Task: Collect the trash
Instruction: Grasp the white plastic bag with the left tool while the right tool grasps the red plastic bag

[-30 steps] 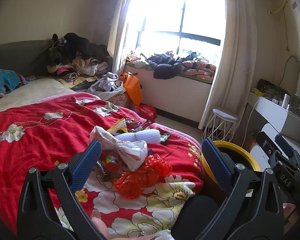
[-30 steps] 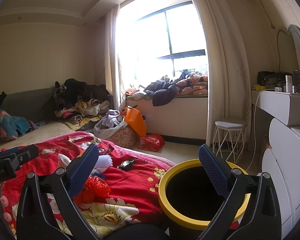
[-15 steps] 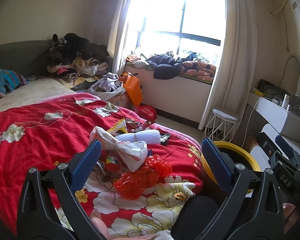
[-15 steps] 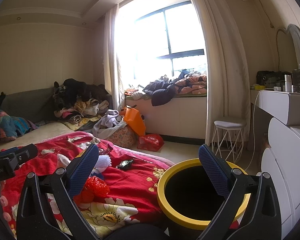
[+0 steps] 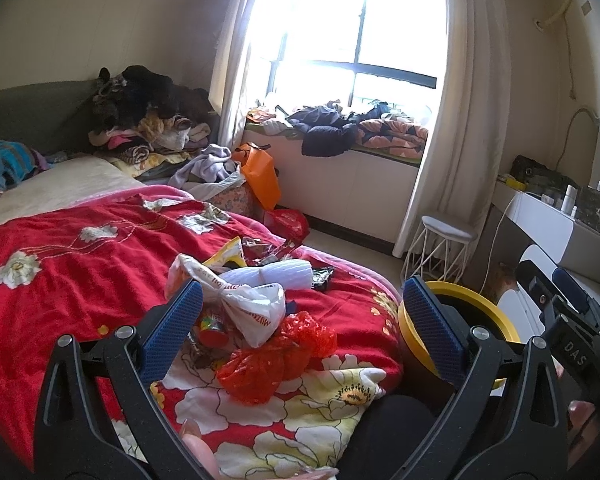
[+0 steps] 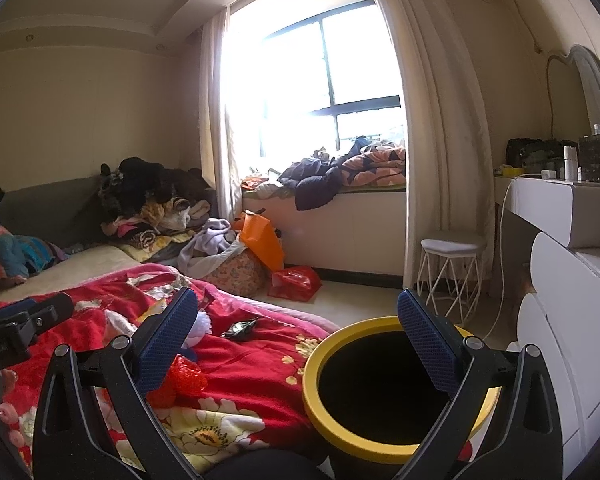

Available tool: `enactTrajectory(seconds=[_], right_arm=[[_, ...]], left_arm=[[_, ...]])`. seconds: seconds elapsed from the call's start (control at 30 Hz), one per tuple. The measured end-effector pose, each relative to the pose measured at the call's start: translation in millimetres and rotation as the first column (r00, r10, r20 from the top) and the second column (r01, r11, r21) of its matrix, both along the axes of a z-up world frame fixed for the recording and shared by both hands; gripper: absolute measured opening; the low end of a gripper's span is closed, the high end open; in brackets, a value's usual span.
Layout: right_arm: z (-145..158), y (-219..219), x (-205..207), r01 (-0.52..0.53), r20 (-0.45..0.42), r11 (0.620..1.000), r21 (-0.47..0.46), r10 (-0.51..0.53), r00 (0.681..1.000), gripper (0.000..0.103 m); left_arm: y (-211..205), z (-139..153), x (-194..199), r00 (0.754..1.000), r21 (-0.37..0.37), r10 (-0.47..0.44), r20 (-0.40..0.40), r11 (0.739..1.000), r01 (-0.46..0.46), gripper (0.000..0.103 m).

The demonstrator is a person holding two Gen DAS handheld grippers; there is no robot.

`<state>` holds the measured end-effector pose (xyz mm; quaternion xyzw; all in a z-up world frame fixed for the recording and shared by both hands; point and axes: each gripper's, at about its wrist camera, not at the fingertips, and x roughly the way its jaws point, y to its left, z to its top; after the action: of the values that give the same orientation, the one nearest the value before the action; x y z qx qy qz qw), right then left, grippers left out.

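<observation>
The left gripper is showing two black, open-framed arms studded with silver screws, each carrying a blue ribbed pad. The right gripper is wearing the same black frame, screws and blue textured pads. From the left wrist view, its body is bearing white "DAS" lettering.

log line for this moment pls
phase: pre-grasp | left gripper: open, empty | right gripper: open, empty | trash pile: on bed | bin: beside bed
</observation>
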<state>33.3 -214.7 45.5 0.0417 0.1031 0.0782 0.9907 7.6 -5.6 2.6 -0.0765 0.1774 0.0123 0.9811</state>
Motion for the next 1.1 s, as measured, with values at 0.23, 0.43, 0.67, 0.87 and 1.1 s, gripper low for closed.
enactTrajectory(seconds=[0.23,0.43,0.67,0.87,1.1], right_arm=[[3,12,26,-0.048,-0.03,0.999,-0.012,0.048,0.998,0.097],[3,41,43,-0.133,-0.068,0.991,-0.012,0.132,0.989,0.097],[2,77,58,-0.237,-0.118,0.971,0.023,0.238,0.964,0.097],[-7,110,74,-0.3,-0.185,0.953,0.033,0.301,0.936,0.097],[-44,128,102,-0.328,-0.358,0.943,0.057,0.326,0.875,0.097]], left_arm=[[10,1,18,0.999,-0.031,0.048,-0.021,0.998,-0.049,0.092],[42,4,36,0.99,-0.059,0.134,-0.037,0.989,-0.136,0.092],[79,3,46,0.975,-0.082,0.217,-0.048,0.972,-0.22,0.092],[112,-4,54,0.955,-0.082,0.284,-0.082,0.953,-0.291,0.092],[146,-24,75,0.954,-0.084,0.262,-0.146,0.957,-0.276,0.092]])
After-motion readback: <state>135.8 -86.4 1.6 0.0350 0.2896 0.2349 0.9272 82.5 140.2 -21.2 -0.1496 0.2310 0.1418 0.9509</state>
